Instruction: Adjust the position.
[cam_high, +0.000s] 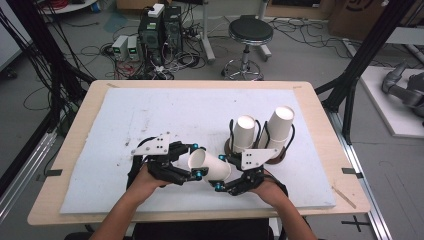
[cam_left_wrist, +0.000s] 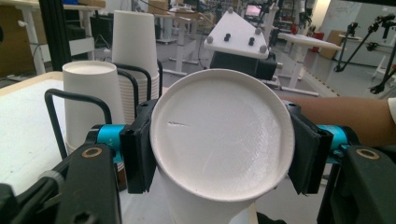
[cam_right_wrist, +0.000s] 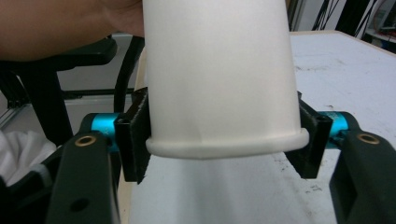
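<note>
A white paper cup (cam_high: 210, 166) lies on its side above the white board, held from both ends. My left gripper (cam_high: 196, 160) is shut on its left end; in the left gripper view the cup's round end (cam_left_wrist: 222, 135) faces the camera with the left gripper (cam_left_wrist: 222, 149) and its pads pressed on both sides. My right gripper (cam_high: 222, 172) grips the right end; in the right gripper view the cup (cam_right_wrist: 219, 70) rises from the right gripper (cam_right_wrist: 222, 144), whose pads touch the rolled rim on both sides.
Two stacks of white cups (cam_high: 245, 131) (cam_high: 280, 122) stand upside down in black wire holders just behind the grippers, also in the left gripper view (cam_left_wrist: 88, 102). The white board (cam_high: 150, 115) covers a wooden table. A stool (cam_high: 250, 32) and computers stand on the floor beyond.
</note>
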